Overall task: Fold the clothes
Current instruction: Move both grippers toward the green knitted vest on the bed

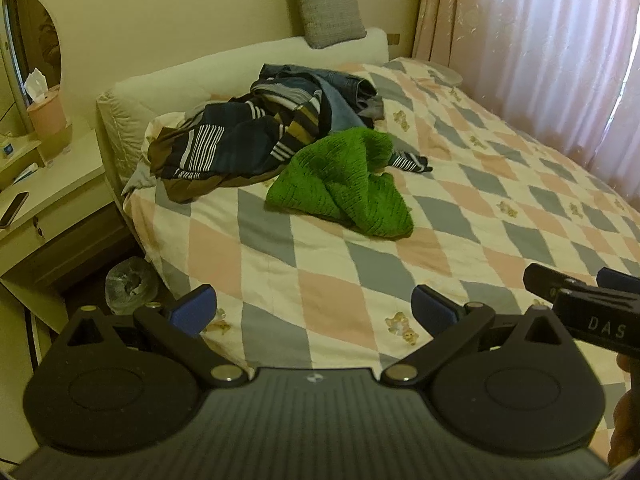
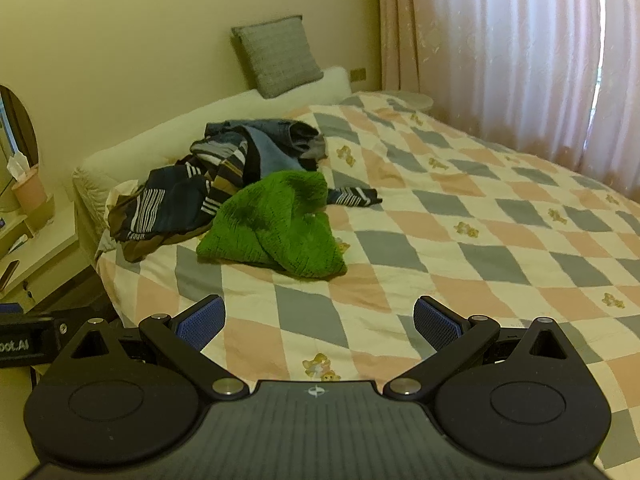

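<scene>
- Clothes heap [image 1: 256, 128] sits well ahead of your left gripper [image 1: 312, 312], up and leftward of its fingers: striped and denim pieces, tangled.
- Green knit sweater [image 1: 344, 184] lies nearest, straight beyond both finger pairs on the quilt [image 1: 360, 280]. Looks soft, floppy, stretchy; I'd pinch a hem or shoulder edge, not the bunched middle.
- Right gripper [image 2: 320, 322]: fingers spread wide, nothing held. Same on your left.

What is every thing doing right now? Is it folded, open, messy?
Green knitted garment: crumpled, unfolded, on the bed.
Striped clothes pile: heaped, unfolded, behind the green one.
Jeans: bunched at the back of the pile.
Left gripper: open, holding nothing.
Right gripper: open, holding nothing.
Curtains: drawn shut.
Cushion: upright against the wall.
</scene>
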{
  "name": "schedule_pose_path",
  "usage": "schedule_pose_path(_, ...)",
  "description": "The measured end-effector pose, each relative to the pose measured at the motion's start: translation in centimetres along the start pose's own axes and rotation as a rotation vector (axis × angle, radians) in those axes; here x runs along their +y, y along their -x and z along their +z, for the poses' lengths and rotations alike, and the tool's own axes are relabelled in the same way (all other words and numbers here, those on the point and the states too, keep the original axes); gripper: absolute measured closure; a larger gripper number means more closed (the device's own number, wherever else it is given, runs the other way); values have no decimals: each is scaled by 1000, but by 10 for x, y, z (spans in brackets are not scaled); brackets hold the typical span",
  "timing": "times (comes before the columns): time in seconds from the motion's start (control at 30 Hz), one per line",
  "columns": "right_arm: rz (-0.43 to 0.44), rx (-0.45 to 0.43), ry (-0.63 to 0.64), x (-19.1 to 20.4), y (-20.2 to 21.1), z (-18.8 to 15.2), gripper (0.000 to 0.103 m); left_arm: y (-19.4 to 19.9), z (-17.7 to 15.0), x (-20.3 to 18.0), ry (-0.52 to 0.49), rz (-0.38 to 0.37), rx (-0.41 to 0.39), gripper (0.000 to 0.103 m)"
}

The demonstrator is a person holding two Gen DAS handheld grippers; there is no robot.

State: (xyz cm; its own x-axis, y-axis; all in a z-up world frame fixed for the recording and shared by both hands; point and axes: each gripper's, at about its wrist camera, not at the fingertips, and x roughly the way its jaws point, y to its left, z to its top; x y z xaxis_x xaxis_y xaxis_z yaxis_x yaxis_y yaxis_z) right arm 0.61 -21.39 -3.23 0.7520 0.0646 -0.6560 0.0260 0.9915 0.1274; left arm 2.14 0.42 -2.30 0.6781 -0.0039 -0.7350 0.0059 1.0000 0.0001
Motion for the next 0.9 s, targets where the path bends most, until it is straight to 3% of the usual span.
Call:
schedule_pose_path(0.23,-4,72,-38,-2,-44,12,0,-55,28,2,-30,-26,59,1)
schedule_pose_path(0.53,-110,175,-174,-23,-122,50,0,-145,92,-1,-102,-72,153,1)
schedule_pose_path(0.9,-151,289,-208,2,-227,101,0,-245,160,23,-146,-81,208,1)
